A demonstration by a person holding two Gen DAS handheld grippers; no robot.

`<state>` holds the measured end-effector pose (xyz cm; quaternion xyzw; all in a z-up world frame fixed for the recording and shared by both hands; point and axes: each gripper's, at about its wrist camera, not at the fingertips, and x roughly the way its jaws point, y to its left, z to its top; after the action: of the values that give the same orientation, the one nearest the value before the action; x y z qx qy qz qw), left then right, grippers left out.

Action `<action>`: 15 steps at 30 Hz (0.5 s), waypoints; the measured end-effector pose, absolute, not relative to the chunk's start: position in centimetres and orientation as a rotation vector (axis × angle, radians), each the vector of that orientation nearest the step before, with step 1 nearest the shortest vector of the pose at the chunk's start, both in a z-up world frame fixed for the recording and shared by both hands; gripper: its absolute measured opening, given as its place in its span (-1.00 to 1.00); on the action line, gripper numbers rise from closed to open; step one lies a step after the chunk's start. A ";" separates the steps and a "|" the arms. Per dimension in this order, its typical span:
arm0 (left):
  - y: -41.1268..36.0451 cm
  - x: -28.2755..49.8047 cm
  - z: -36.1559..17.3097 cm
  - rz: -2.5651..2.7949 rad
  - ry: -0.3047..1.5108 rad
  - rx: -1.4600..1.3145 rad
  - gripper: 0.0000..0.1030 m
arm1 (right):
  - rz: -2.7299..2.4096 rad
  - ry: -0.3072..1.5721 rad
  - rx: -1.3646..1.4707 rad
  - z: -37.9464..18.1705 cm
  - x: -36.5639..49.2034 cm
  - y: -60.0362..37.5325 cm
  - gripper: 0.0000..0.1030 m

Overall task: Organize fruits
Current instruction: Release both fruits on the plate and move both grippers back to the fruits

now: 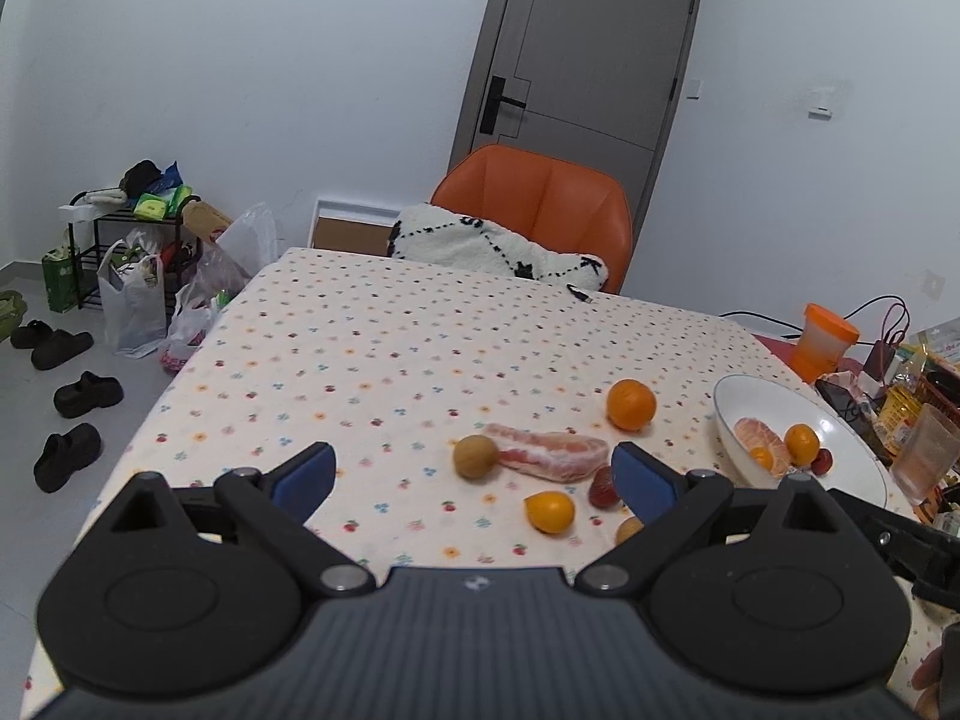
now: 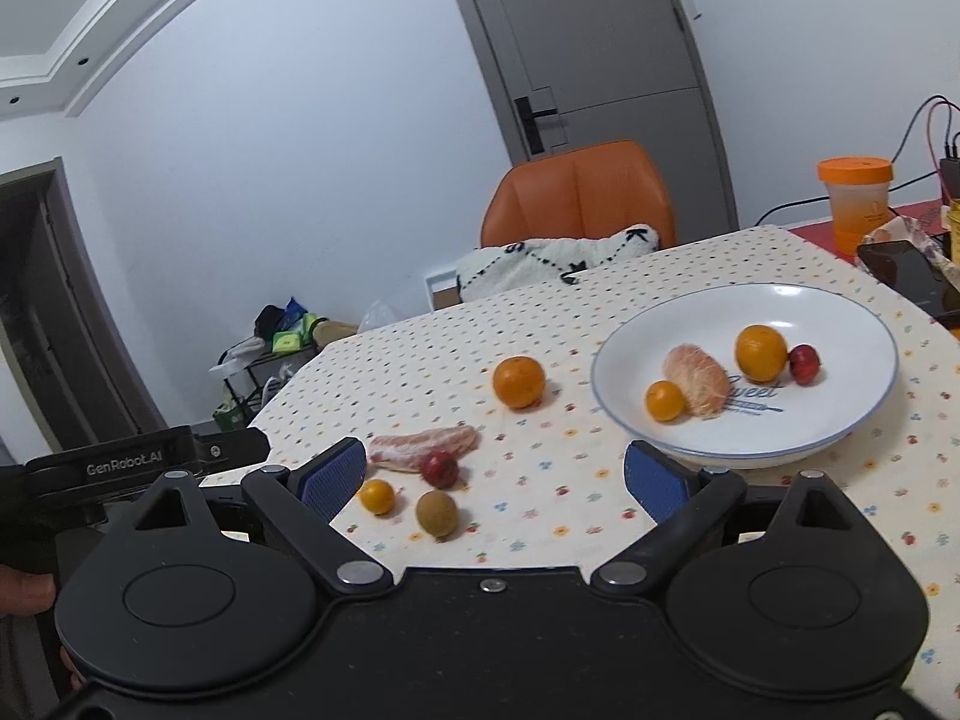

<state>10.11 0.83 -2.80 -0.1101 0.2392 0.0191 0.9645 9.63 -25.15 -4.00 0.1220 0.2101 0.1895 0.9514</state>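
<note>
Sharing plate (image 2: 852,324): four fruits; tablecloth (image 2: 570,510): five.

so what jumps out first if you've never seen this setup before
The white plate at the right of the dotted tablecloth stands out, already holding a peeled pomelo piece, two small oranges and a red fruit. Left of it, loose fruit lies on the cloth: an orange, a pink pomelo segment, a brown fruit. Behind the table, the orange chair is the brightest thing.
</note>
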 end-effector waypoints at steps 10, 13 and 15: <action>2.1 9.8 -3.3 0.031 0.497 -0.228 0.89 | 0.437 0.452 0.224 -4.2 9.6 -23.2 0.81; 2.3 10.0 -3.6 0.022 0.496 -0.222 0.89 | 0.459 0.475 0.211 -4.6 10.3 -22.3 0.74; 2.5 10.2 -4.0 0.019 0.504 -0.227 0.89 | 0.468 0.497 0.205 -5.1 10.9 -21.6 0.58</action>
<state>10.24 2.54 -4.04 -0.1121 0.2489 0.0094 0.9620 10.90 -21.60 -5.14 0.1004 0.2433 0.2293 0.9371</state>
